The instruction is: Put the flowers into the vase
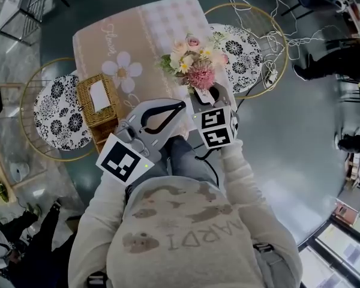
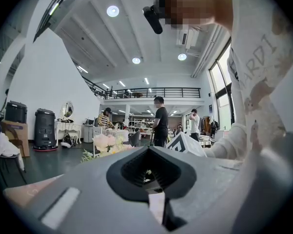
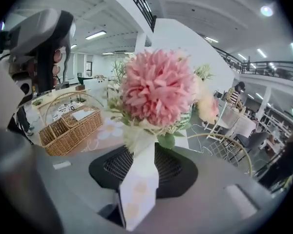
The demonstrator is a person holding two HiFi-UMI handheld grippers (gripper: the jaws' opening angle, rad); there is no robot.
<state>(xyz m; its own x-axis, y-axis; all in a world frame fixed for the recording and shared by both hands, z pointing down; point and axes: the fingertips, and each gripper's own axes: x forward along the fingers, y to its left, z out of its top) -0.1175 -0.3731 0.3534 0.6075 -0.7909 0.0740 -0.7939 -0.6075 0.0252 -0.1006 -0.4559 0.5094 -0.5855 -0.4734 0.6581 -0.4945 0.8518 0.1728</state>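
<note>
Head view: your pink-clothed table (image 1: 108, 41) stands on a dark floor between two round chairs, with a basket (image 1: 99, 101) at its near left edge. Your right gripper (image 1: 203, 95) is clamped on the flowers' (image 1: 195, 62) white-wrapped stem, over the table's near edge. Your left gripper's (image 1: 180, 105) jaws meet on nothing. Only its view shows people standing in the hall.

Rough woven wicker basket (image 1: 86, 101), matt cloth tablecloth (image 1: 150, 35), smooth paper wrap (image 3: 139, 189) round the flowers (image 3: 158, 89)

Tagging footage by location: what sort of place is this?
Probably a big open-plan studio or workshop hall: high ceiling, mezzanine railing, people standing about, and a cloth-covered table with patterned chairs.
</note>
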